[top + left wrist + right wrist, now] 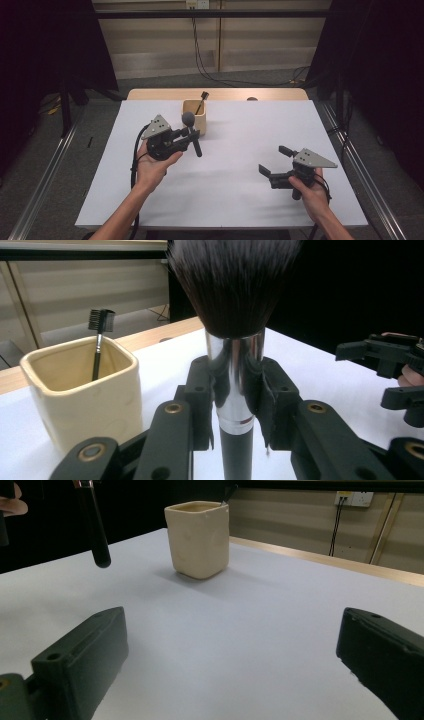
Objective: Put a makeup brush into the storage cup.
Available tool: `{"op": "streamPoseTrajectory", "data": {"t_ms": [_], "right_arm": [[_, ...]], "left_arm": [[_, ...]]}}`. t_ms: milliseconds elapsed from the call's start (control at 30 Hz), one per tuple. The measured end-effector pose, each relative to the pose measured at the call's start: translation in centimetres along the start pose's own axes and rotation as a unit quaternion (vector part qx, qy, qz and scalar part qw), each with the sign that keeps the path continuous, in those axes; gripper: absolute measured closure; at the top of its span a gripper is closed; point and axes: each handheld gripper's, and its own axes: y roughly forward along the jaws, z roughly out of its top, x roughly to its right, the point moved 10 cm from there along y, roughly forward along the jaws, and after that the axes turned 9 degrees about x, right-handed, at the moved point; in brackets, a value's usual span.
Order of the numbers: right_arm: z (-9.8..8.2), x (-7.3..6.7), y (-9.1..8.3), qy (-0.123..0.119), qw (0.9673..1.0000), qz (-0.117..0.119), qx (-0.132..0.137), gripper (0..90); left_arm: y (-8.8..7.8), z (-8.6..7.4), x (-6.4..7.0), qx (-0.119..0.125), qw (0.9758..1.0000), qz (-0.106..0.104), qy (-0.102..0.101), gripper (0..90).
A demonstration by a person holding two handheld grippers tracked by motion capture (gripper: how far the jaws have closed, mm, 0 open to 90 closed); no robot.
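My left gripper (191,137) is shut on a large makeup brush (192,134), lifted above the white table (235,195). The brush (232,335) has a dark bristle head, a chrome ferrule and a black handle, and stands upright between the jaws. Just behind it stands a cream square cup (194,115) holding a small eyebrow comb brush (202,101). The cup (82,390) lies to the left in the left gripper view, with the comb brush (99,335) leaning inside. My right gripper (274,160) stands open at the right. The cup (198,537) and the brush handle (96,530) appear ahead.
A wooden strip (220,94) runs along the table's far edge. Black curtains hang on both sides, and cables trail over the floor behind. The white surface between the two grippers lies bare.
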Motion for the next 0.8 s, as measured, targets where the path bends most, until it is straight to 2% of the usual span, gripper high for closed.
{"op": "streamPoseTrajectory", "data": {"t_ms": [233,333,367,400,500,567,633,700,800], "right_arm": [[-0.4,1.3,-1.4,0.011,0.9992,-0.038,0.005,0.6],[-0.4,2.0,-2.1,0.013,0.9984,-0.054,0.007,0.7],[-0.4,2.0,-2.1,0.013,0.9984,-0.054,0.007,0.7],[-0.5,2.4,-2.5,0.009,0.9979,-0.064,0.008,0.7],[-0.8,2.6,-2.6,0.012,0.9976,-0.067,0.008,0.7],[-1.2,3.0,-2.7,0.014,0.9967,-0.079,0.01,0.7],[-1.1,2.9,-2.8,0.007,0.9972,-0.074,0.009,0.7],[-0.9,3.1,-2.8,0.013,0.9969,-0.075,0.017,0.7],[-0.8,3.3,-3.0,0.01,0.9968,-0.076,0.02,0.8]], "left_arm": [[-0.6,0.5,-0.9,0.005,0.9999,0.01,-0.001,70.4],[-0.9,1.0,-1.8,0.01,0.9998,0.017,-0.006,70.4],[-0.9,1.0,-1.8,0.01,0.9998,0.017,-0.006,70.4],[-1.1,1.2,-2.1,0.01,0.9997,0.021,-0.005,70.4],[-1.2,1.7,-2.4,0.012,0.9997,0.023,-0.004,70.4],[-1.3,2.3,-2.9,0.016,0.9995,0.026,-0.005,70.4],[-1.3,2.5,-3.1,0.018,0.9995,0.026,-0.005,70.4],[-1.4,3.0,-3.5,0.018,0.9994,0.03,-0.006,70.4],[-1.3,3.5,-3.9,0.015,0.9994,0.032,-0.001,70.4]]}}
